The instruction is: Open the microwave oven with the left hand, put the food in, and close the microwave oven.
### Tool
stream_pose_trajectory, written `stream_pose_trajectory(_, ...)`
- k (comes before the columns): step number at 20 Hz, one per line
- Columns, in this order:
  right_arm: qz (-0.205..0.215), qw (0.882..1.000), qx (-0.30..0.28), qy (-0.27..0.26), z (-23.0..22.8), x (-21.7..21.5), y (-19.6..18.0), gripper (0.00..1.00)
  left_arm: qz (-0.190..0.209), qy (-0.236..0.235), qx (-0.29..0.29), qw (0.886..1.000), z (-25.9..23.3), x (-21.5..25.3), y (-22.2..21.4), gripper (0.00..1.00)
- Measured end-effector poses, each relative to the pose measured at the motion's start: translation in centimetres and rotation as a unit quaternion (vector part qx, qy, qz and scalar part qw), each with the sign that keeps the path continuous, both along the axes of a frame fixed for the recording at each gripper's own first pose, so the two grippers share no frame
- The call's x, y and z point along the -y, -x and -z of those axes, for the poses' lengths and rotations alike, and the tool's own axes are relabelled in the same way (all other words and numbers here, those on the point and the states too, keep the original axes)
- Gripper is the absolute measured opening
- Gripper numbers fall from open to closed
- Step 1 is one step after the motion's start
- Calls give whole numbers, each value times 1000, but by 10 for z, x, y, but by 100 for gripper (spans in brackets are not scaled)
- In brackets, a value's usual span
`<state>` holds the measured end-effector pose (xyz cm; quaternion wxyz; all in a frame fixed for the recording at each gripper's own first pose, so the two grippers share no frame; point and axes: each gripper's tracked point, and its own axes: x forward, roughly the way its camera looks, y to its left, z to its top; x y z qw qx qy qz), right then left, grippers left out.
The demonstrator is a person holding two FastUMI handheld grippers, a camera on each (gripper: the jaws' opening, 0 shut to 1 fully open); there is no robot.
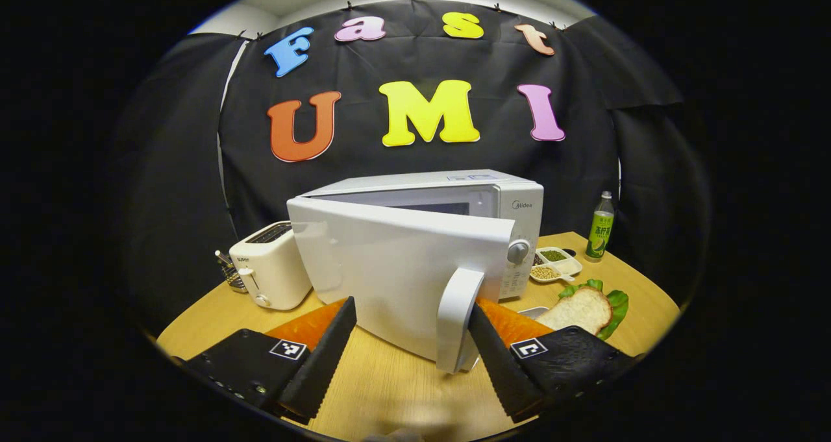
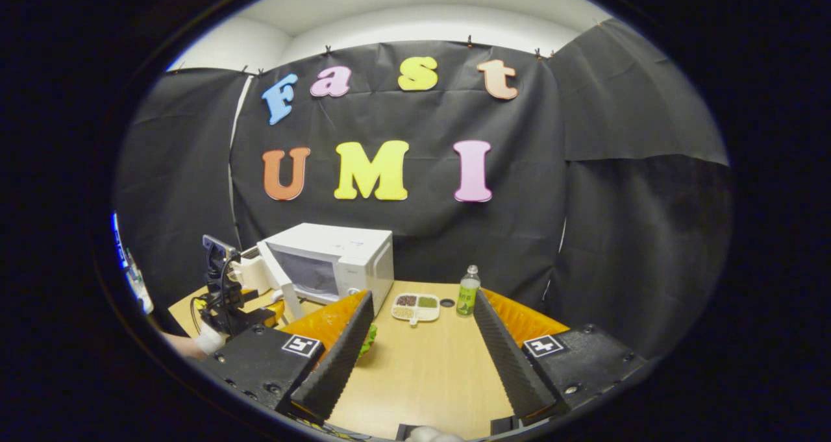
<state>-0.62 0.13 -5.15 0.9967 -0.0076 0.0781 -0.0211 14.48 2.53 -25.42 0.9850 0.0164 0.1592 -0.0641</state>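
On the wooden table [image 1: 389,383] the microwave [image 1: 506,202] door [image 1: 389,267] is ajar; my left gripper [image 1: 412,338] is spread around its stiff handle [image 1: 458,319], right gripper [image 2: 422,338] apart; bread [image 1: 581,309] looks soft, I'd pinch lightly.

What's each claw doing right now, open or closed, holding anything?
Left claw: open, empty; microwave door handle between its fingers, not gripped.
Right claw: open, empty, over the table.

toaster [image 1: 271,274] left of microwave [image 1: 428,260], bottle [image 1: 600,228] right
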Motion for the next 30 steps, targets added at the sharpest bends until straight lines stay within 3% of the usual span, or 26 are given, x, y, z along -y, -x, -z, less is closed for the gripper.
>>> stream_pose_trajectory(13,-46,999,-9,-13,14,-52,13,99,-72,-29,-12,997,0,-107,65,97)
stream_pose_trajectory(18,-63,998,-17,-13,23,-73,9,99,-111,-43,-22,993,5,-162,86,97)
stream_pose_trajectory(19,-66,998,-20,-14,24,-78,9,92,-119,-44,-23,992,6,-173,90,97)
stream_pose_trajectory(25,-86,996,-33,-8,31,-98,2,92,-165,-56,-30,984,13,-237,101,97)
stream_pose_trajectory(30,-92,995,-44,-6,42,-101,-8,92,-181,-69,-34,980,14,-273,111,97)
